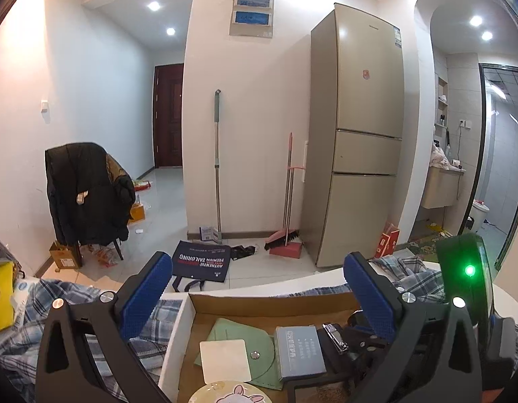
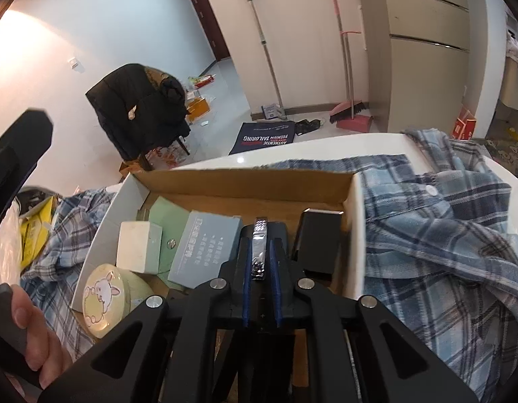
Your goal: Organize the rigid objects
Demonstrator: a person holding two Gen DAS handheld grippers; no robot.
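A cardboard box with white walls sits on a plaid cloth. Inside lie a green pouch, a white square block, a grey-blue case, a round rabbit tin and a black box. My right gripper is shut on a silver nail clipper, holding it over the box. The clipper also shows in the left wrist view. My left gripper is open and empty, held above the box.
A plaid shirt covers the white table around the box. A chair with a black jacket, a fridge, broom and dustpan and a dark bag stand on the floor beyond.
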